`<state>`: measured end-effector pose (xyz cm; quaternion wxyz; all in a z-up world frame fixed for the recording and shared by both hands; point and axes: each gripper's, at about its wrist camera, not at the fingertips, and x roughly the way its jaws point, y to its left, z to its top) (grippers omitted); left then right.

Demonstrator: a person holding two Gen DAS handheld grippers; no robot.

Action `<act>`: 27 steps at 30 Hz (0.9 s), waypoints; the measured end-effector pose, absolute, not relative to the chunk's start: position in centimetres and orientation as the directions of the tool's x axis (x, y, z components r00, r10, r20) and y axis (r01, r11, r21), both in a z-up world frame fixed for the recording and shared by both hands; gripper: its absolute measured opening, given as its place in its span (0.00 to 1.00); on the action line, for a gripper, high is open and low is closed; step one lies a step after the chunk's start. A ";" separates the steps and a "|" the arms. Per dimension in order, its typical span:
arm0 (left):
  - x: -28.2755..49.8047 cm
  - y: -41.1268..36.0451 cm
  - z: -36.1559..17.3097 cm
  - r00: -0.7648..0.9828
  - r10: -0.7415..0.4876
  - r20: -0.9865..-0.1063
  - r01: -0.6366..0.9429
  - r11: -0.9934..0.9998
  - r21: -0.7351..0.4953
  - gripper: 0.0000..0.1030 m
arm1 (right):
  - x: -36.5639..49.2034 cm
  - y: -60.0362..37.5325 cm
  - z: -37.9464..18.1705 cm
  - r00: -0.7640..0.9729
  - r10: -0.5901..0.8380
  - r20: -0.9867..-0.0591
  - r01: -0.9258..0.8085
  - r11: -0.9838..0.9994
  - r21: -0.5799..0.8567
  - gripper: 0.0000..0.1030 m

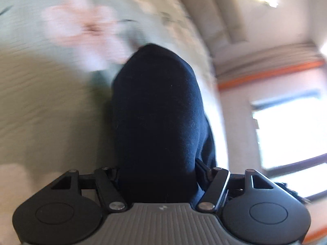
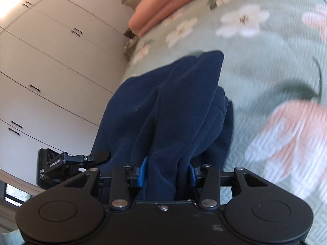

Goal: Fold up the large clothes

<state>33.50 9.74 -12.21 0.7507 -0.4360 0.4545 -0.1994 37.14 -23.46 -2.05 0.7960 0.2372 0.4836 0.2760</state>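
Note:
A large navy blue garment (image 1: 157, 110) hangs bunched from both grippers over a pale green floral bedspread (image 1: 40, 94). My left gripper (image 1: 158, 175) is shut on the garment; the cloth covers its fingertips. In the right wrist view the garment (image 2: 169, 110) drapes in folds. My right gripper (image 2: 166, 171) is shut on it, and a blue pad (image 2: 143, 171) shows at the cloth's side. The left gripper's body (image 2: 61, 163) shows at the lower left of the right wrist view.
The bedspread (image 2: 276, 71) fills the right of the right wrist view. A pink folded blanket (image 2: 163, 6) lies at the bed's far end. White wardrobe doors (image 2: 51, 61) stand left of the bed. A window (image 1: 286, 134) is at the right in the left wrist view.

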 end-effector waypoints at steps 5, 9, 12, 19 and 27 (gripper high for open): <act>32.1 9.9 -14.1 0.519 -0.648 -0.557 -0.071 0.617 -0.784 0.68 | 36.9 -23.4 -7.4 0.363 0.622 -0.694 -0.078 0.762 0.643 0.58; 31.2 11.6 -11.6 0.526 -0.606 -0.597 -0.053 0.677 -0.734 0.66 | 35.7 -25.3 -5.3 0.356 0.578 -0.734 -0.054 0.797 0.602 0.69; 31.0 12.8 -8.6 0.574 -0.539 -0.617 -0.004 0.751 -0.660 0.63 | 34.6 -25.6 -2.1 0.390 0.528 -0.754 -0.100 0.839 0.535 0.72; 31.2 9.4 -6.5 0.491 -0.702 -0.515 0.192 0.664 -0.723 0.51 | 34.1 -19.1 2.2 0.469 0.528 -0.708 -0.375 0.845 0.381 0.51; 27.9 7.6 -12.5 0.305 -0.776 -0.552 0.106 0.604 -0.790 0.15 | 34.4 -16.1 -3.4 0.478 0.332 -0.813 -0.419 0.900 0.121 0.00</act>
